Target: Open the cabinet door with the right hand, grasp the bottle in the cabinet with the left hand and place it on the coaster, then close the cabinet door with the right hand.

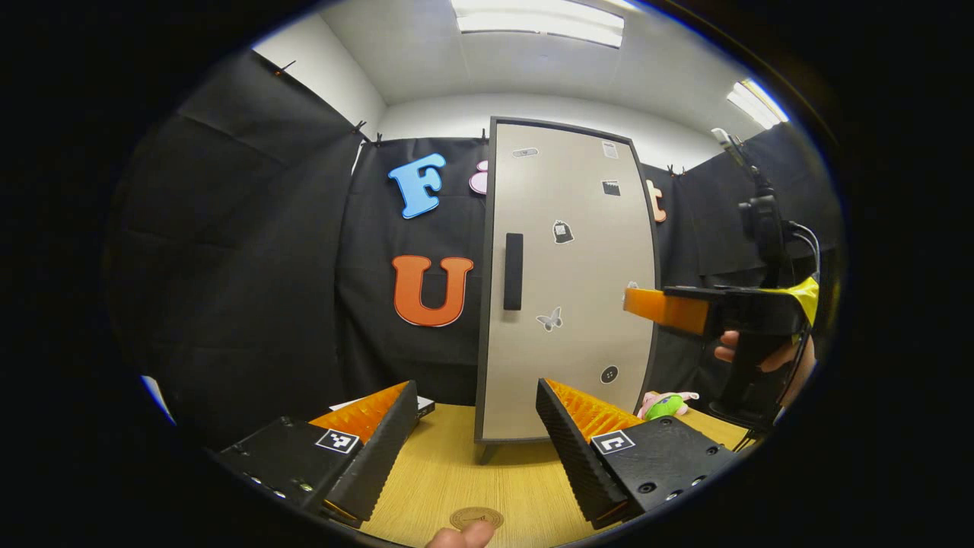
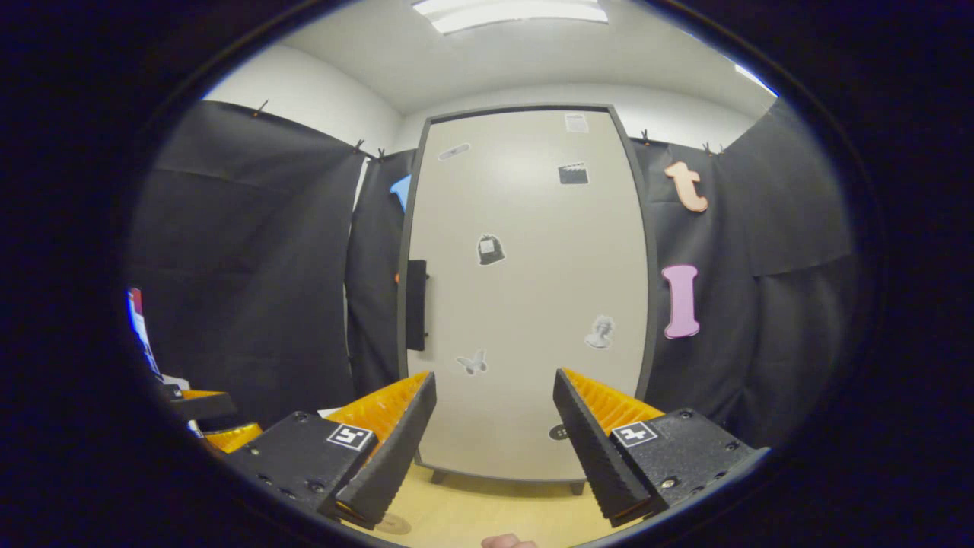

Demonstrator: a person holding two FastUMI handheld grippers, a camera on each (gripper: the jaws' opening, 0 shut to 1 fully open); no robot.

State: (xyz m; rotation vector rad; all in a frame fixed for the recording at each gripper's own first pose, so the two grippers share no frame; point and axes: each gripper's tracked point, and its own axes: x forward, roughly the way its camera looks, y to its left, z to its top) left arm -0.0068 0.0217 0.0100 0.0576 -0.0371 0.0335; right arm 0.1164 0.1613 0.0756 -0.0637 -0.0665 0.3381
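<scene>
Both grippers, left gripper (image 1: 477, 426) and right gripper (image 2: 494, 426), are hovering with jaws spread, empty; right is facing the closed cabinet door (image 2: 525, 289), presumably lining up on its handle (image 2: 416, 304).

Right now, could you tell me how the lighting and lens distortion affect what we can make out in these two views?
Left gripper view: bright ceiling light panels, even light; fisheye bows the cabinet door, yet its handle and stickers stay sharp. Right gripper view: the door bulges more, lit softly without glare; the coaster sits dim at the curved edge.
</scene>
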